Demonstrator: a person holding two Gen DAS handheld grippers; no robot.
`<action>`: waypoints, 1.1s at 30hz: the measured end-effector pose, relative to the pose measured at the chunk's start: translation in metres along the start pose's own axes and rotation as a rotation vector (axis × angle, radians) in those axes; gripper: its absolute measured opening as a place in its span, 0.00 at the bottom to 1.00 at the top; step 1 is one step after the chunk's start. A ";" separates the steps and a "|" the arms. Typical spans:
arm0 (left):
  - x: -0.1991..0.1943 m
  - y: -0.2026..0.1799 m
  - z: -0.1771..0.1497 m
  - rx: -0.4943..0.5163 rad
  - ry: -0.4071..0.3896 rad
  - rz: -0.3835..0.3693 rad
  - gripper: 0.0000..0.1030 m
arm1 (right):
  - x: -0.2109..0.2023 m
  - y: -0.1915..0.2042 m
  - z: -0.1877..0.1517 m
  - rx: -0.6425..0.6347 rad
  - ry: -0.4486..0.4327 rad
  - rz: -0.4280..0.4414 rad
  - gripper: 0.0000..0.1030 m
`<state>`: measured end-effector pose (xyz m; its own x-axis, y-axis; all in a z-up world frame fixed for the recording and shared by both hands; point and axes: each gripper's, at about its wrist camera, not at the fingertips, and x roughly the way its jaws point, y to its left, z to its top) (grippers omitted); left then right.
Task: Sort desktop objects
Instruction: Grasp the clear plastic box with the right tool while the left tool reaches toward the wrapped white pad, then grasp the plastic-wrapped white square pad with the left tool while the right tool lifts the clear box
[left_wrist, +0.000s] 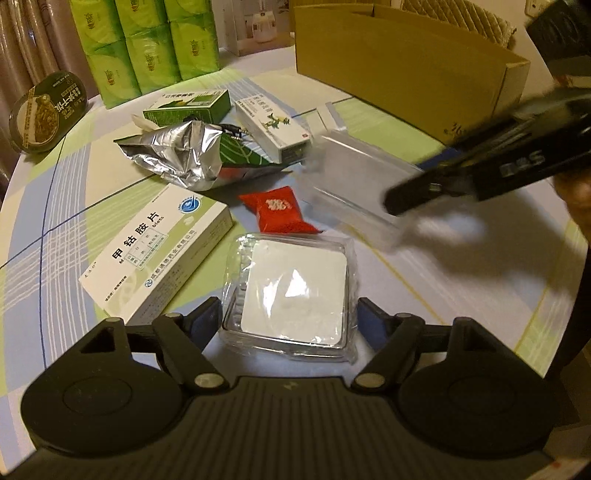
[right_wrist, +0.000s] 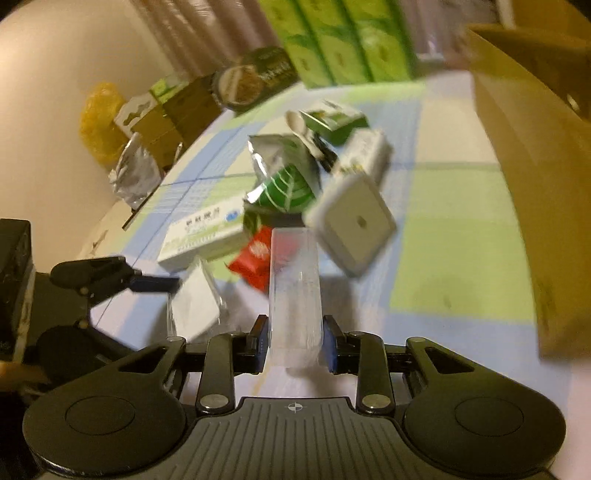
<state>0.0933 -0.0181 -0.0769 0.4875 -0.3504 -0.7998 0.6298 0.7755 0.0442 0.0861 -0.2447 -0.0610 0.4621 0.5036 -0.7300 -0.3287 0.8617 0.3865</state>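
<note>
My left gripper (left_wrist: 290, 325) is open around a clear square container with a white lid (left_wrist: 293, 295) that lies on the table; its fingers stand on either side, whether they touch it I cannot tell. My right gripper (right_wrist: 295, 343) is shut on a clear plastic box (right_wrist: 293, 291) and holds it above the table. That box also shows blurred in the left wrist view (left_wrist: 354, 177), with the right gripper (left_wrist: 413, 195) on it. A red packet (left_wrist: 279, 214), a white medicine box (left_wrist: 155, 251), a foil bag (left_wrist: 184, 155), a green box (left_wrist: 188, 107) and a white box (left_wrist: 273, 125) lie on the table.
A large open cardboard box (left_wrist: 402, 62) stands at the back right. Green tissue packs (left_wrist: 147, 44) and a round green tin (left_wrist: 44, 110) stand at the back left. In the right wrist view a white square box (right_wrist: 351, 221) shows beyond the clear box.
</note>
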 end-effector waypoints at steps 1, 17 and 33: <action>0.000 -0.001 0.000 -0.003 -0.003 -0.001 0.78 | -0.006 0.000 -0.003 -0.014 -0.002 -0.031 0.34; 0.000 -0.003 -0.001 -0.027 -0.044 0.034 0.89 | -0.002 0.028 -0.031 -0.331 -0.091 -0.272 0.80; 0.006 -0.008 0.000 -0.050 -0.014 -0.025 0.68 | 0.010 0.019 -0.027 -0.311 -0.065 -0.271 0.82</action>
<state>0.0911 -0.0258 -0.0821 0.4805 -0.3773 -0.7917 0.6113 0.7914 -0.0061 0.0623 -0.2245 -0.0763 0.6137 0.2722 -0.7411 -0.4165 0.9091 -0.0109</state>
